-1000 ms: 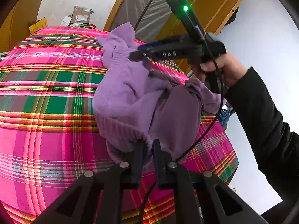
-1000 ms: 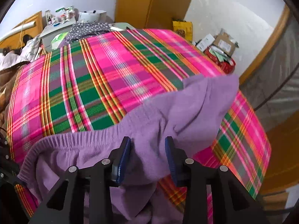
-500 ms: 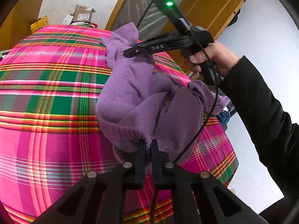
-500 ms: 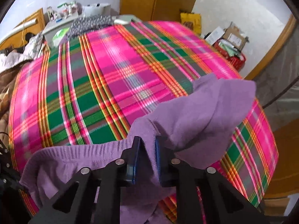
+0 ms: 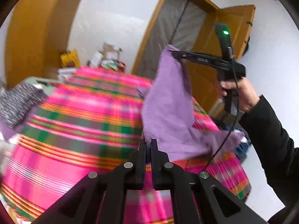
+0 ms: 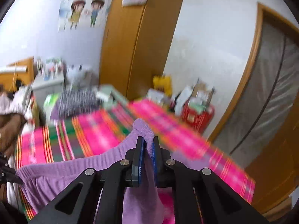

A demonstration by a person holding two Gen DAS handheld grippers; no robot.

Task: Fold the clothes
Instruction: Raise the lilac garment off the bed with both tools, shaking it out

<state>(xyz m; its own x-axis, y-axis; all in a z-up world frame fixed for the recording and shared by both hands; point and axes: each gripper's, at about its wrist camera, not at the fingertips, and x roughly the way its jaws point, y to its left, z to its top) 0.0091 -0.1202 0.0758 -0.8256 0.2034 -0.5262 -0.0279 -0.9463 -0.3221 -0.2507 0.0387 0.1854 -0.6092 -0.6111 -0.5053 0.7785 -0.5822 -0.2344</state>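
A purple knit sweater (image 5: 168, 102) hangs lifted above the bed's pink and green plaid cover (image 5: 84, 130). My left gripper (image 5: 148, 141) is shut on a lower edge of it. In the left wrist view my right gripper (image 5: 173, 53) holds another part high up, so the cloth stretches between the two. In the right wrist view the right gripper (image 6: 148, 140) has its jaws closing, and the blue pads pinch a fold of the sweater (image 6: 74, 169). Its ribbed hem runs off to the left, and more cloth droops below the fingers. Both views are blurred by motion.
A folded grey speckled garment (image 6: 78, 99) lies at the bed's far corner. Boxes and a red basket (image 6: 196, 112) stand on the floor beyond the bed. A wooden wardrobe (image 6: 134, 37) and a doorway (image 5: 177, 28) line the wall. A hand and black sleeve (image 5: 271, 130) are at right.
Both grippers rose and tilted up, lifting the sweater off the bed. The right jaws went from wide open around the cloth to pinching it. The left jaws closed fully on the edge.
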